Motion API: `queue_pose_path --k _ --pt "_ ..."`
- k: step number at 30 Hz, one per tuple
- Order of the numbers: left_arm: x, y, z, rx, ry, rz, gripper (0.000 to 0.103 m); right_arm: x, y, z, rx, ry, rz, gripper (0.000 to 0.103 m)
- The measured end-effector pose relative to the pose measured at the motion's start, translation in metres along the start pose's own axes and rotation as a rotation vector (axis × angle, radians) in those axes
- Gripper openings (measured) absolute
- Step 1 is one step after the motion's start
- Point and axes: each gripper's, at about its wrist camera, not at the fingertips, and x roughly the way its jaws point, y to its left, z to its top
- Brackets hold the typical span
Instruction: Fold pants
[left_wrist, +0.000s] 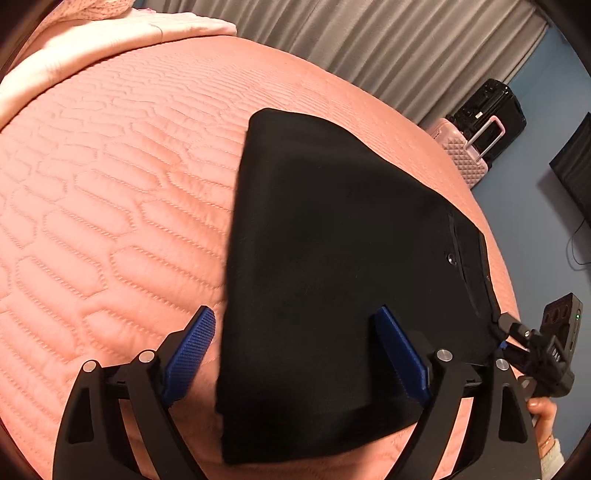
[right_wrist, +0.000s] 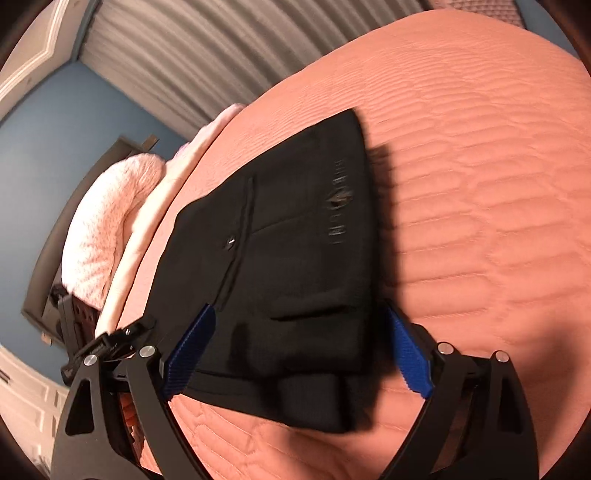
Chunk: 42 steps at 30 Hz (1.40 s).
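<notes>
Nearest the left wrist camera, we see the left tool (left_wrist: 291, 345) with its blue-padded fingers (left_wrist: 190, 354) spread wide apart, gripping nothing; one finger sits over the bedspread, the other over the black pants (left_wrist: 332, 258). Our right tool (right_wrist: 301, 345) likewise stands open, its blue pads (right_wrist: 410, 354) set at either side of the near end of the garment, and we cannot tell whether they touch the cloth.

Beyond the tools, the pants lie folded into a compact stack on the pink quilted bedspread (left_wrist: 110, 203) of the bed. In the right wrist view a pocket seam and a small metal button (right_wrist: 230, 242) show on the top layer, along with a faint tone-on-tone logo (right_wrist: 340, 199) whose lettering is too dim to read.

Farther off, we see a pale folded blanket (left_wrist: 110, 40) at the bed's far edge, grey curtains (left_wrist: 369, 40), and a pink suitcase (left_wrist: 461, 155) beside a black suitcase (left_wrist: 495, 107) against the blue wall.
</notes>
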Motion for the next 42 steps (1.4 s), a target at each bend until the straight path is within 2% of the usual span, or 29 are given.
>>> queue_pose_path --k 3,4,5,6,7,8,9,11,12,16,19,23,27,29,32,35,39,42 --pt "0.008 -0.008 0.004 0.045 0.027 0.031 0.085 0.006 0.009 -0.001 -0.027 -0.002 -0.047 0.086" --pt "0.009 -0.011 0.006 0.054 0.033 0.039 0.084 0.006 0.011 0.0 -0.032 -0.003 -0.068 0.079" --pt "0.01 -0.013 0.008 0.056 0.036 0.04 0.072 0.006 0.009 0.0 -0.02 -0.007 -0.09 0.062" --pt "0.011 -0.014 0.009 0.052 0.044 0.03 0.06 0.002 0.005 0.001 0.014 -0.014 -0.081 0.053" --pt "0.012 -0.015 0.012 0.04 0.052 0.029 0.055 -0.002 0.001 0.002 0.047 -0.018 -0.065 0.038" --pt "0.011 -0.016 0.013 0.032 0.052 0.035 0.045 -0.006 0.001 0.001 0.062 -0.02 -0.061 0.033" --pt "0.009 -0.018 0.015 0.035 0.052 0.038 0.04 -0.011 0.007 0.001 0.042 -0.021 -0.081 0.031" --pt "0.001 -0.023 0.015 0.073 0.04 0.07 0.022 -0.02 0.022 -0.004 -0.001 -0.019 -0.119 0.027" --pt "-0.002 -0.025 0.014 0.084 0.037 0.076 0.019 -0.025 0.028 -0.008 -0.002 -0.019 -0.125 0.027" --pt "-0.01 -0.03 0.005 0.127 0.062 0.084 0.018 -0.036 0.036 -0.024 -0.029 -0.002 -0.168 0.027" --pt "-0.015 -0.031 -0.003 0.128 0.073 0.083 0.017 -0.049 0.027 -0.037 0.022 0.008 -0.143 0.027" --pt "-0.034 -0.034 -0.029 0.145 0.102 0.07 0.017 -0.069 0.025 -0.063 0.035 0.026 -0.145 0.027" --pt "-0.052 -0.036 -0.055 0.178 0.094 0.082 0.017 -0.084 0.013 -0.094 0.089 0.033 -0.131 0.027" --pt "-0.055 -0.037 -0.059 0.173 0.09 0.088 0.017 -0.088 0.013 -0.1 0.091 0.032 -0.132 0.027" --pt "-0.052 -0.033 -0.049 0.144 0.097 0.083 0.016 -0.085 0.017 -0.084 0.101 0.023 -0.124 0.027" --pt "-0.056 -0.036 -0.024 0.151 0.076 0.06 0.01 -0.088 0.037 -0.057 0.022 -0.016 -0.115 0.026" --pt "-0.072 -0.055 0.017 0.204 -0.028 0.07 0.008 -0.09 0.067 -0.012 -0.087 -0.104 -0.118 0.026" --pt "-0.076 -0.062 0.039 0.211 -0.089 0.085 0.008 -0.088 0.066 0.005 -0.088 -0.144 -0.119 0.026"
